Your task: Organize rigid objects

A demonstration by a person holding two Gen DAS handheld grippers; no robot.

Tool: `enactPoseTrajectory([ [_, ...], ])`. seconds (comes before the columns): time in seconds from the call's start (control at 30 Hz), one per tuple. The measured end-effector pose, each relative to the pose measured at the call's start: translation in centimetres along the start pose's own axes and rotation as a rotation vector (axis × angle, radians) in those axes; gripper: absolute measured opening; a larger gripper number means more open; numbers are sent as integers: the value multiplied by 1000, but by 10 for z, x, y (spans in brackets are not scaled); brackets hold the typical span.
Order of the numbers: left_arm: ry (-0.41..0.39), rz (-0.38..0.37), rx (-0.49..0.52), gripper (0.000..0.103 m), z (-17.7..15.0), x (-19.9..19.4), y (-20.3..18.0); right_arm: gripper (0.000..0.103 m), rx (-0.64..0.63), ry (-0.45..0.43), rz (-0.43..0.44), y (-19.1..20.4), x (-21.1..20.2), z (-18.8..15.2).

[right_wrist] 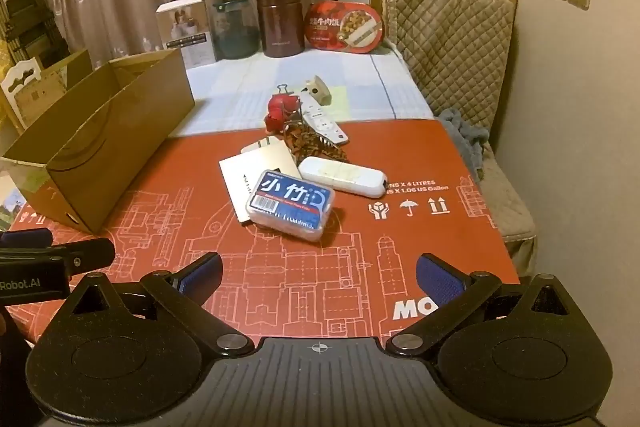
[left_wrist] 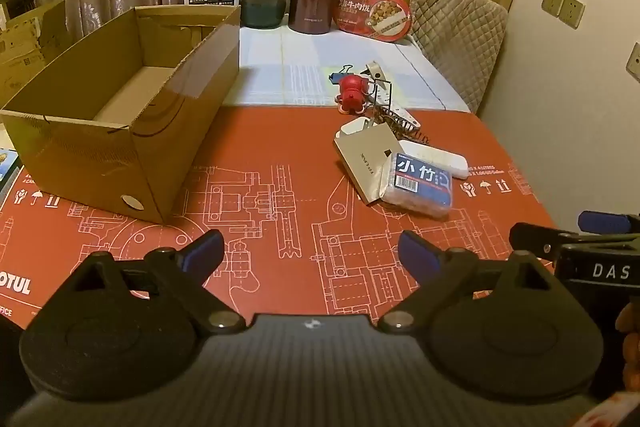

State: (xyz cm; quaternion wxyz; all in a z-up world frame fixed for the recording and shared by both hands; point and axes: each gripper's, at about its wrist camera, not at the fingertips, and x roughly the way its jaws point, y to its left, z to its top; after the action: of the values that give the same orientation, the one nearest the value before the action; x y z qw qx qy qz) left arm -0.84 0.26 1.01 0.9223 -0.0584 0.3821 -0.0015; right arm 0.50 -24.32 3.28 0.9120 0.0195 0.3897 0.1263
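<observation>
Both tools hover low over the red mat, jaws spread wide and holding nothing: the left gripper and the right gripper. Just ahead of the right gripper lies the floss pick box, resting on a flat grey carton, with a white dongle beside it. Farther off are a remote control and a red toy. The cardboard box stands open, ahead-left of the left gripper.

a table carries a red blueprint mat and a pale checked cloth. on the mat stand an open cardboard box and a clutter: plastic case, white dongle, flat card.
</observation>
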Motion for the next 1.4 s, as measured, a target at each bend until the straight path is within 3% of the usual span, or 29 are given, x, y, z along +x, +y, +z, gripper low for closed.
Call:
enactPoseTrajectory([
  [0.9,-28,-27,-25,91,11,-2,6,101,11,-12,-4,-3,0,-1],
  [1.4,-6,-31,-25,90,7,6,4,101,31,-5,0,-5,9,-6],
])
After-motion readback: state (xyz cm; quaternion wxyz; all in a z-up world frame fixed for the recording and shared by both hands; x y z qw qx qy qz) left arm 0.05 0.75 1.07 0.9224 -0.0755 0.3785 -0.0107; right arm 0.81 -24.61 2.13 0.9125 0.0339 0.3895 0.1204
